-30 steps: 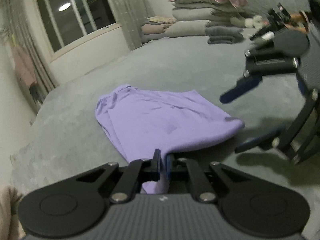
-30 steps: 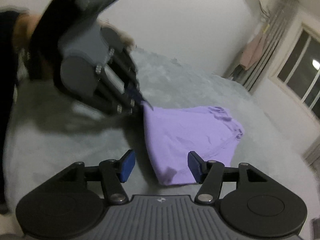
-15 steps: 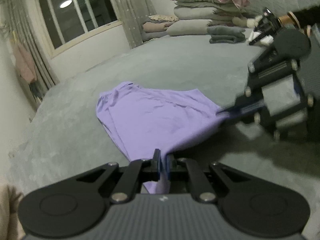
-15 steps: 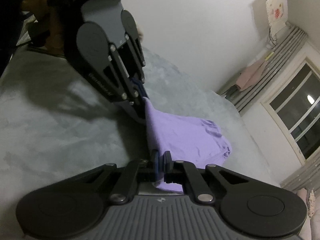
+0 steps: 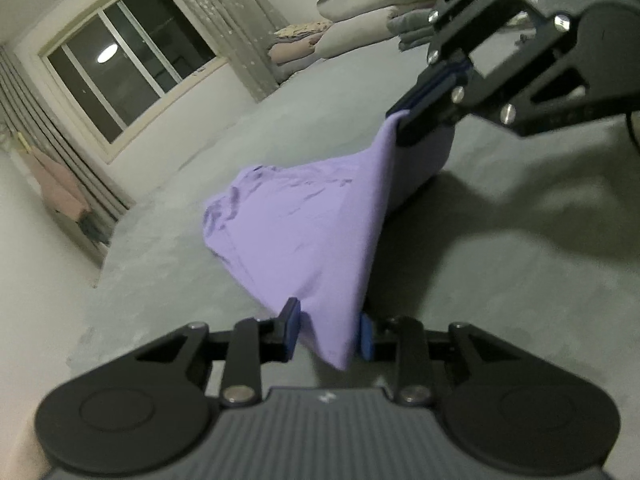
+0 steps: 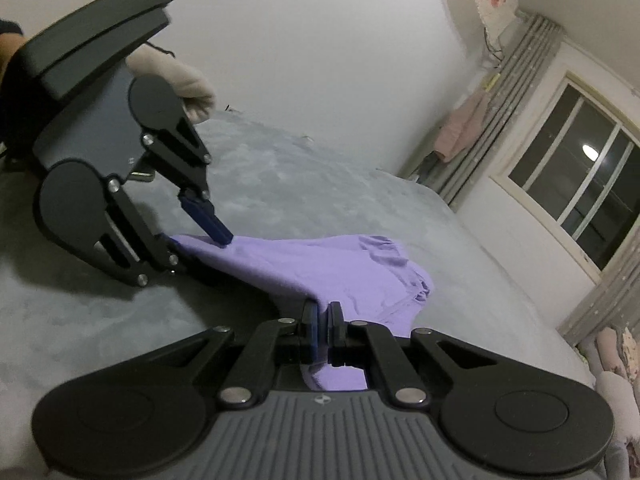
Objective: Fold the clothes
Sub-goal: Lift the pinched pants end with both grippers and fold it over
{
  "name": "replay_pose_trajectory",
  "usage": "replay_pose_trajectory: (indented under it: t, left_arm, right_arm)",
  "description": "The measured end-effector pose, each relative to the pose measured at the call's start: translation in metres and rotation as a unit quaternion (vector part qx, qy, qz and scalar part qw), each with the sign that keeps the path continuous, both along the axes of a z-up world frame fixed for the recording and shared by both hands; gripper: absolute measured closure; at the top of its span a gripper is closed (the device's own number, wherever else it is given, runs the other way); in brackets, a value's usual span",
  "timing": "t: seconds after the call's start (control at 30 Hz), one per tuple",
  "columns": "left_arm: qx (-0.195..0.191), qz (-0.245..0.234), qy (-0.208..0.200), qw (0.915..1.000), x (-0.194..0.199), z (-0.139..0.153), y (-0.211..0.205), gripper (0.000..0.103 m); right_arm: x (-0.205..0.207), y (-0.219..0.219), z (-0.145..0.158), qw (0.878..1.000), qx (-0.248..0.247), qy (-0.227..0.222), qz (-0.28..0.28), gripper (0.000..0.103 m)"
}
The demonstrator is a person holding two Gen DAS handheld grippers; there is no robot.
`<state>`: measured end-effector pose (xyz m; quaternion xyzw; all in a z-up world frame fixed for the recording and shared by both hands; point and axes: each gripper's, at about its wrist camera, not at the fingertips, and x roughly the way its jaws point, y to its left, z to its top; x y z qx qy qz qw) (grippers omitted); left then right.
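Observation:
A purple garment point(image 5: 304, 216) lies on the grey blanket point(image 5: 500, 280), with its near edge lifted into a ridge. My right gripper point(image 6: 322, 318) is shut on one corner of that edge; in the left wrist view the right gripper point(image 5: 402, 118) holds the corner high at the upper right. My left gripper point(image 5: 328, 322) is open, its blue pads point(image 5: 290, 330) apart, and the garment's other corner hangs loosely between them. In the right wrist view the left gripper point(image 6: 196, 246) has one finger above the purple garment point(image 6: 320, 264) and one below. A gloved hand point(image 6: 180, 76) holds the left gripper.
A stack of folded bedding and pillows point(image 5: 360, 4) sits at the far end of the blanket. A window point(image 5: 128, 68) with curtains lies to the left, and pink clothes point(image 5: 60, 188) hang beside it. Grey blanket stretches all around the garment.
My left gripper's jaws have opened from shut on the garment's corner. The right gripper, shut half a second ago, has lifted its corner higher, so the near edge now stands up as a ridge.

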<state>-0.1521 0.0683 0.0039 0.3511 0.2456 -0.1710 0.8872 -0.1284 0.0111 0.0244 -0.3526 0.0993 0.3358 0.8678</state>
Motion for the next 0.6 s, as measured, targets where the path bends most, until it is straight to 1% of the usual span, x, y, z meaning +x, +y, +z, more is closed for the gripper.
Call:
replay_pose_trajectory:
  t: [0.03,0.07,0.2,0.23,0.4,0.6]
  left_arm:
    - [-0.001,0.001,0.0,1.0,-0.001,0.0,0.001,0.086]
    - [-0.002,0.001,-0.001,1.0,-0.002,0.001,0.003,0.091]
    - [-0.023,-0.003,-0.007,0.9997,-0.007,0.008,0.011,0.096]
    - [-0.028,-0.003,-0.006,0.9996,-0.008,0.01,0.013,0.097]
    - [-0.026,-0.007,0.002,0.9996,-0.007,0.009,0.017,0.098]
    - [-0.024,-0.003,0.002,0.9997,-0.004,0.008,0.017,0.098]
  right_arm:
    - [0.001,0.0,0.001,1.0,0.001,0.002,0.001,0.1]
    - [0.002,0.0,0.001,1.0,0.001,0.003,0.001,0.1]
    - [0.006,0.002,0.001,1.0,-0.002,0.009,0.005,0.1]
    - [0.006,0.002,0.0,1.0,-0.006,0.011,0.006,0.1]
    - [-0.002,0.003,-0.008,0.999,-0.026,0.014,0.019,0.1]
    - [0.0,0.009,-0.027,0.996,-0.08,0.006,0.027,0.097]
